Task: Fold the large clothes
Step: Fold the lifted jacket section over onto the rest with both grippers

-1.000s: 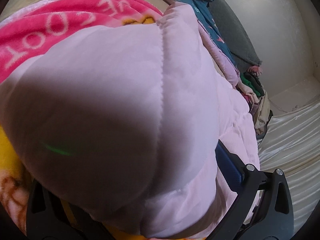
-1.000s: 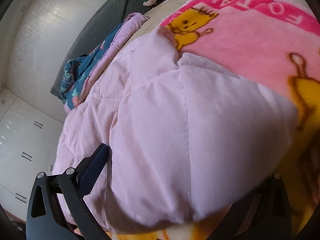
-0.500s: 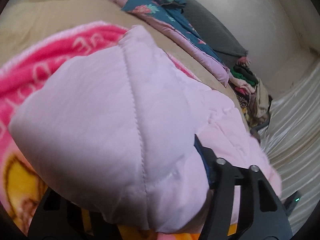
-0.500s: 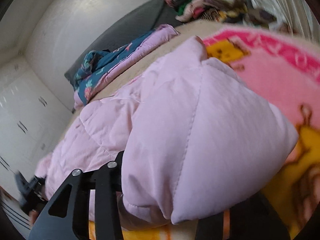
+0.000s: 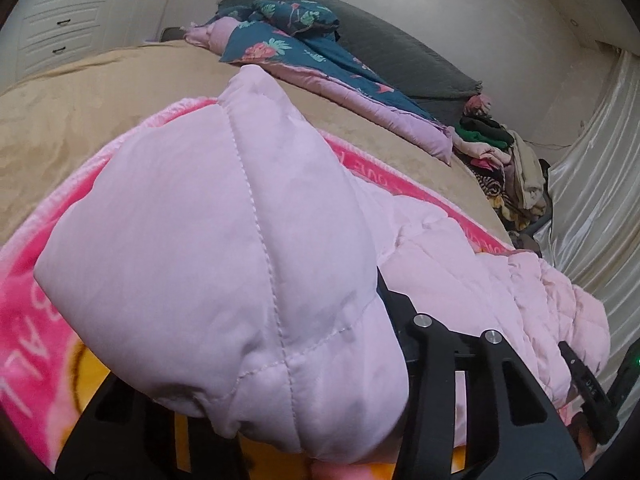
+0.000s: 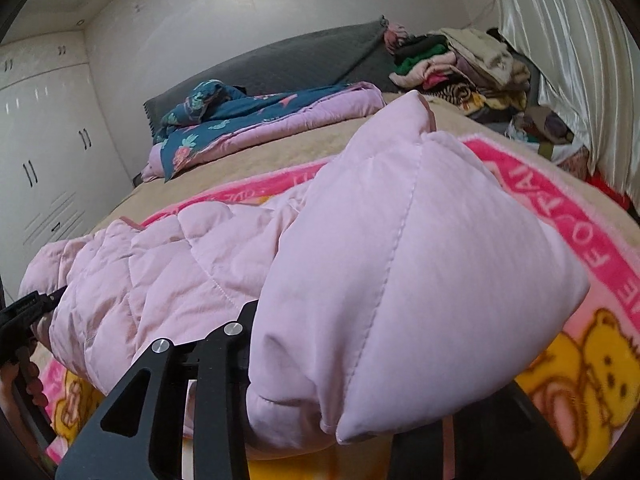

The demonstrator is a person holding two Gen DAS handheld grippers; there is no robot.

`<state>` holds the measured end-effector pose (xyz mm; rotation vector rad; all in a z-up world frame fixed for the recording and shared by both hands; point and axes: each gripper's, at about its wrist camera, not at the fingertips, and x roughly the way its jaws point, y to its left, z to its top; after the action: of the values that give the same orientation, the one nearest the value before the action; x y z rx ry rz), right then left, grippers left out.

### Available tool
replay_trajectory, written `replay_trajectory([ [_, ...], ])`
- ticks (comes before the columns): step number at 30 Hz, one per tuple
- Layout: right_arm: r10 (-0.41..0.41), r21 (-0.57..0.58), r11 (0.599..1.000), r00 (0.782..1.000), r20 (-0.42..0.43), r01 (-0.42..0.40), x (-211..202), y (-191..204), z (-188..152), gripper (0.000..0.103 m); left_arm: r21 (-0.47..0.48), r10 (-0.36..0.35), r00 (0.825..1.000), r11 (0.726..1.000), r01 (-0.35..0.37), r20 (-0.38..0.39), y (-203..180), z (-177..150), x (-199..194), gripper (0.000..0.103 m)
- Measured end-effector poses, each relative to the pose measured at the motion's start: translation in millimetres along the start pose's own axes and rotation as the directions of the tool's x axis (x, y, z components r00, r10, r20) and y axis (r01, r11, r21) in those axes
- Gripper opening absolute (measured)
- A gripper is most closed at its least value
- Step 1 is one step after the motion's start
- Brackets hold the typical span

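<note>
A pale pink quilted puffer jacket lies on a pink and yellow cartoon blanket spread over a bed. My left gripper is shut on one puffy end of the jacket, which covers its fingertips. My right gripper is shut on the other end of the jacket, held a little above the blanket. The rest of the jacket sags between the two grippers. Each gripper shows at the edge of the other's view.
The bed has a tan cover. A teal floral quilt with a lilac lining lies by the grey headboard. A heap of clothes sits at the bed's far corner by a white curtain. White wardrobes stand beyond.
Both grippers have lifted and tilted up with the jacket ends held. More of the bed, headboard and room shows, and the jacket's middle now hangs stretched between them.
</note>
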<state>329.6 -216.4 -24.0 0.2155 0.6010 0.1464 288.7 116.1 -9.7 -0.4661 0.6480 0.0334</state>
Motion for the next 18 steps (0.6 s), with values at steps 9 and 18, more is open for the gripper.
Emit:
replay_trajectory([
  [9, 0.001, -0.021, 1.000, 1.000, 0.007, -0.001, -29, 6, -11, 0.033, 0.025, 0.001, 1.000, 1.000, -0.001, 0.016, -3, -5, -22, 0.037],
  [18, -0.002, -0.045, 0.999, 1.000, 0.021, 0.003, -56, 17, -25, 0.032, 0.035, 0.001, 1.000, 0.999, -0.002, 0.007, 5, -16, -41, 0.037],
])
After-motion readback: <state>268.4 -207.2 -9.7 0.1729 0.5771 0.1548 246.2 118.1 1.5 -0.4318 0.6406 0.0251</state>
